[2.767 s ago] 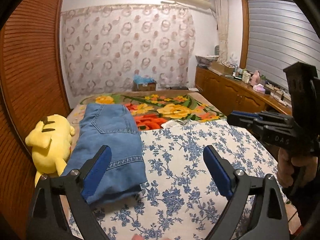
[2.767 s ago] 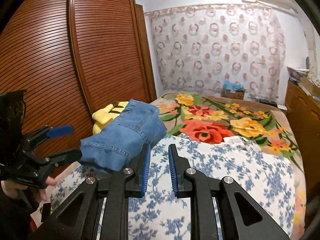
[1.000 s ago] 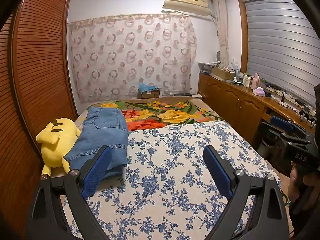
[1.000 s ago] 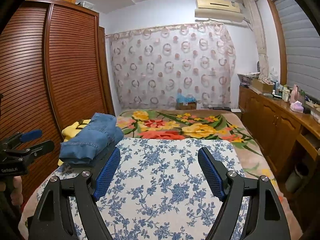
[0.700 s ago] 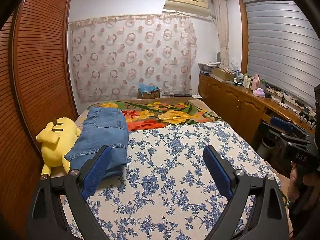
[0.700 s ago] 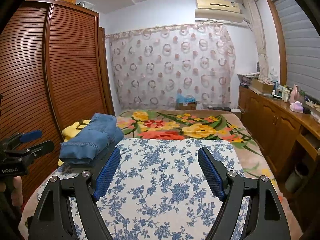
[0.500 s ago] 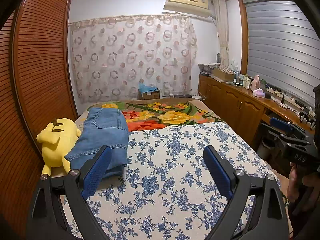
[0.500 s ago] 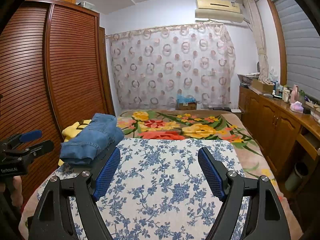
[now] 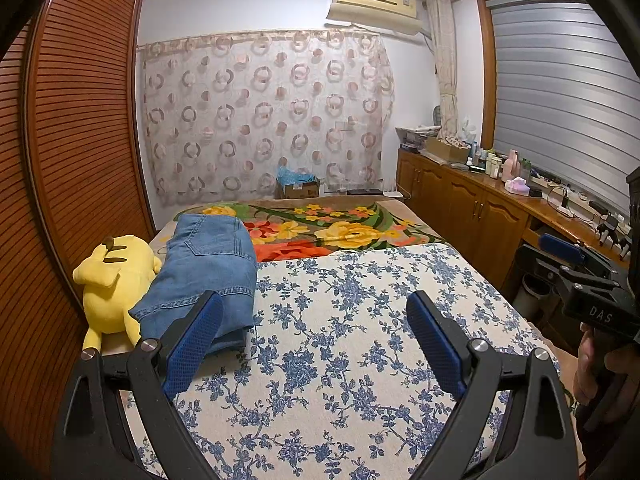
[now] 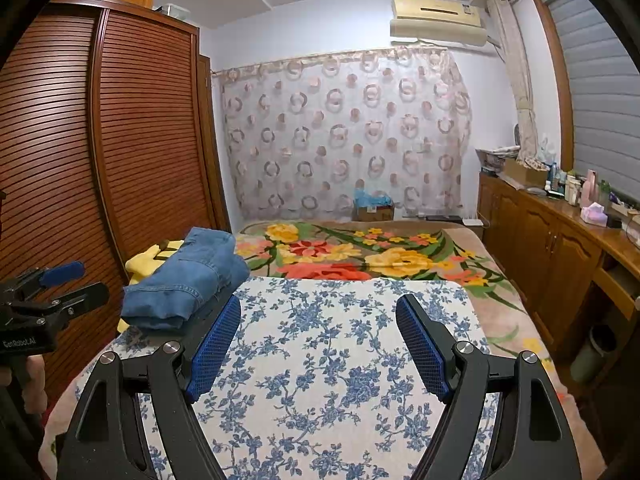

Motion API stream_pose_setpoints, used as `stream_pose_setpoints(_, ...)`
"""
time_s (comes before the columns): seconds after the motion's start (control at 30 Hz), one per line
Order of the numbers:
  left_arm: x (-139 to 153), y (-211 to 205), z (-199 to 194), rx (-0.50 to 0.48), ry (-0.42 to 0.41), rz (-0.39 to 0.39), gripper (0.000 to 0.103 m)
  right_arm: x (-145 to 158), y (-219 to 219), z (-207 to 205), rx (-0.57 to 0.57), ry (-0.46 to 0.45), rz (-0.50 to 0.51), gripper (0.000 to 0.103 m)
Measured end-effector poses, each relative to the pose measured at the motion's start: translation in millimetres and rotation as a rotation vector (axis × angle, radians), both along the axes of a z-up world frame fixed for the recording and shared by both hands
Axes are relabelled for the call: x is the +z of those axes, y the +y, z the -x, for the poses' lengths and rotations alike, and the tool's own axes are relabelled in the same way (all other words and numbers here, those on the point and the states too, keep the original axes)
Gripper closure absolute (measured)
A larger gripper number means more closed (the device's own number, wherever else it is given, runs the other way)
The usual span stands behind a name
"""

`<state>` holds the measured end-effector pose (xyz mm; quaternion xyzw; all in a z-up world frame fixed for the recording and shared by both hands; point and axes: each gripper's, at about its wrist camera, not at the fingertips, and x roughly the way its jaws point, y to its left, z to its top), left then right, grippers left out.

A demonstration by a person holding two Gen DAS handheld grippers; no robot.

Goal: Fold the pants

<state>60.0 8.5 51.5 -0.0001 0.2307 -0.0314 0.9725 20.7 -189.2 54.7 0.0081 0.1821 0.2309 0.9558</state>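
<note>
The left gripper (image 9: 314,332) has its blue-padded fingers (image 9: 192,340) spread wide apart with nothing between them; the right gripper (image 10: 318,338) likewise holds its fingers (image 10: 420,350) wide apart and empty; both hang above the near end of the bed. Directly under and between each pair of fingers lies a blue-flowered white sheet (image 9: 344,340), spread flat over the bed's near half. In the left wrist view the right gripper shows at the far right edge, gripped by a hand (image 9: 592,372); in the right wrist view the left gripper sits at the far left edge. Just beyond the left finger of each gripper rest the folded pants (image 9: 208,268), blue denim, stacked in a neat bundle along the left edge of the bed, partly on the sheet; their near hem is partly hidden behind the left finger in the left wrist view. Left of the pants and touching them lies a yellow plush toy (image 9: 110,276), next to the brown slatted wardrobe (image 10: 80,160). Beyond the fingertips, past the sheet's far edge, a bright floral blanket (image 9: 332,232) covers the rest of the bed; farther still hangs a circle-patterned curtain (image 9: 264,116); to the right of the right fingers runs a wooden worktop (image 10: 572,216) crowded with small items.
</note>
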Motion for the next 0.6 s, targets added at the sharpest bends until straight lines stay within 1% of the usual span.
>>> stream_pose_setpoints(0.6, -0.5, 1.2, 0.3, 0.001, 0.000, 0.002, 0.010, -0.1, 1.1, 0.3, 0.002, -0.001, -0.001, 0.021)
